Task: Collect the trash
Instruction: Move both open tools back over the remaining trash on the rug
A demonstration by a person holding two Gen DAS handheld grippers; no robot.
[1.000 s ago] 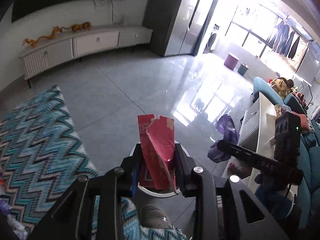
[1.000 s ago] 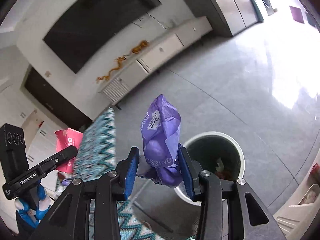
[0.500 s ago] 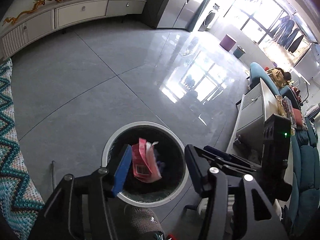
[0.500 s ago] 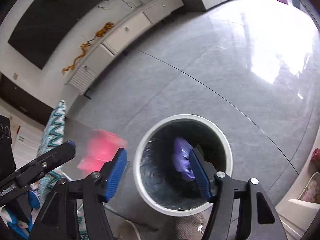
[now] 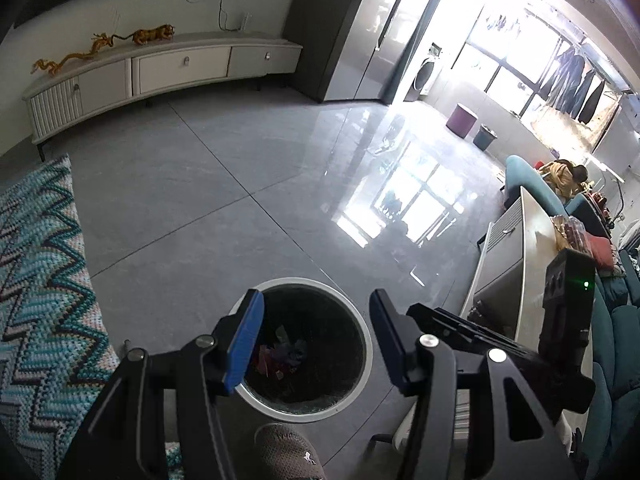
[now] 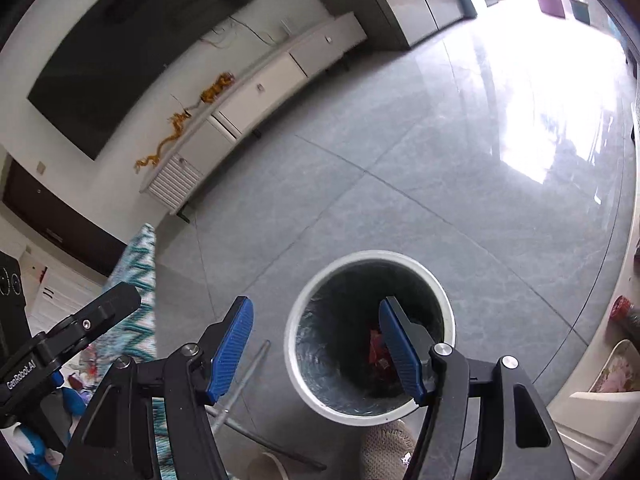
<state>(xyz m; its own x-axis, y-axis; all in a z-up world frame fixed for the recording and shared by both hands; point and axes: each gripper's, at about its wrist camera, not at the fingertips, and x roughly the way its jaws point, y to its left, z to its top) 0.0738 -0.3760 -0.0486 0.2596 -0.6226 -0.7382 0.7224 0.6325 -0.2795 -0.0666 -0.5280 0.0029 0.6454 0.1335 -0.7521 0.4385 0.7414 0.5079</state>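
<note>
A round white trash bin [image 5: 362, 328] [image 6: 294, 354] with a dark liner stands on the grey floor. Red and purple wrappers [image 5: 280, 354] lie at its bottom; in the right wrist view a red scrap [image 6: 376, 348] shows inside. My left gripper [image 5: 316, 316] hangs open above the bin's mouth, nothing between its blue pads. My right gripper [image 6: 316, 322] is also open and empty, its right finger over the bin and its left finger over bare floor. The right gripper's body [image 5: 560, 320] appears at the right of the left wrist view.
A zigzag teal rug [image 5: 36, 280] lies left of the bin. A white low table [image 5: 520, 264] and teal sofa [image 5: 616, 340] stand to the right. A slippered foot [image 5: 288, 454] rests just in front of the bin. A thin metal rod [image 6: 240, 384] lies on the floor.
One second ago each gripper held a wrapper, red in the left, purple in the right. Both opened over the bin, the wrappers fell in, and both grippers now stand empty.
</note>
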